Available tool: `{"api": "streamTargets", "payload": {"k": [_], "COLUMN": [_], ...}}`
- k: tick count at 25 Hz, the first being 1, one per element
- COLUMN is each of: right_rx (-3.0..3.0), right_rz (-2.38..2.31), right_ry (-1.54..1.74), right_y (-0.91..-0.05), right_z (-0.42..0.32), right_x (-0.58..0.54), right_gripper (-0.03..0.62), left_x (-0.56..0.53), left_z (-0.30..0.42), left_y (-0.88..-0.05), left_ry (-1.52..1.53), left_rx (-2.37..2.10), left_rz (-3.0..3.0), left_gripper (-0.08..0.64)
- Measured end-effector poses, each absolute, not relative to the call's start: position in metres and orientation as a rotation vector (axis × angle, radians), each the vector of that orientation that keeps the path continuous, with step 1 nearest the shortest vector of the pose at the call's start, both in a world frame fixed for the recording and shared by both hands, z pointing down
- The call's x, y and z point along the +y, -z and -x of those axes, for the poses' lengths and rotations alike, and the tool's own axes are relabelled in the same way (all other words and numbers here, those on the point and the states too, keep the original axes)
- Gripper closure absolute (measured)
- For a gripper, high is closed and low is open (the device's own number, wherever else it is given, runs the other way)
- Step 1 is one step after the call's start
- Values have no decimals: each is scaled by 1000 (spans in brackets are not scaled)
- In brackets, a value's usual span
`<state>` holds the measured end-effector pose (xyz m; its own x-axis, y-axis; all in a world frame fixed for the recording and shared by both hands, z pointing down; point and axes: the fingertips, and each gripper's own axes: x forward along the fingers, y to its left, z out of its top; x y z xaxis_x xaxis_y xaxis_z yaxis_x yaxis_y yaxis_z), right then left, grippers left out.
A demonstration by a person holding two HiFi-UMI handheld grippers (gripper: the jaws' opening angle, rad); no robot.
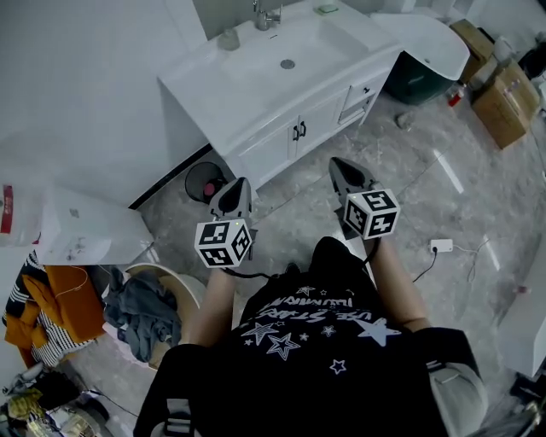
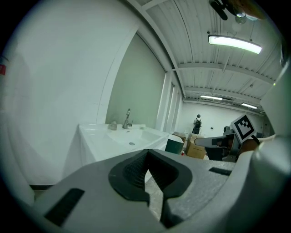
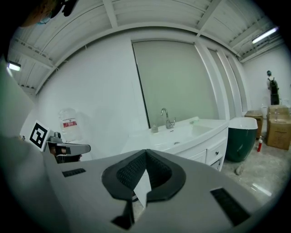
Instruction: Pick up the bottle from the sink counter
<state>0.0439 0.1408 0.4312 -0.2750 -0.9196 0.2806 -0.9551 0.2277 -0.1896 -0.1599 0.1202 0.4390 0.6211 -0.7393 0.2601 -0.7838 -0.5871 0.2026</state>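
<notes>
Over by the left wall, a basket [image 1: 175, 276] of crumpled clothes sits on the marble floor [image 1: 409, 171], and a small round bin [image 1: 205, 181] stands at the near left corner of the white vanity [image 1: 281, 141]. The left gripper [image 1: 236, 192] hangs in front of the person, short of the vanity, with its fingers [image 2: 129, 173] pressed together and nothing between them. Up on the white worktop [image 1: 205, 77], the small bottle [image 1: 229, 38] stands upright at the back edge against the wall, just left of the chrome faucet [image 1: 266, 15] and well apart from both grippers. The basin [image 1: 287, 60] lies to its right. The right gripper [image 1: 345, 175] is level with the left one, pointing at the vanity doors, its fingers [image 3: 159, 175] likewise closed on nothing. Past the vanity's right end stand a dark green bin [image 1: 418, 81] and some cardboard boxes [image 1: 503, 98].
</notes>
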Motion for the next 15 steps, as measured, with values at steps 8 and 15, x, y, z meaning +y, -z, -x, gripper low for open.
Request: {"api": "streamTargets", "payload": {"k": [8,15], "right_rx": [-2404,-2479], "right_rz": [-1805,-1733], "right_ry": [-499,-491], "right_y": [-434,-438], "right_z": [-46,-60], "right_x": [77,-15], "right_gripper": [586,586], "left_x": [69,-7], "left_z": [172,163], "left_y": [-445,-446], "left_ry": [-225,-241], "left_rx": [-1288,-1389], "left_rz": [-2518,-2488], "left_gripper": [552,552]}}
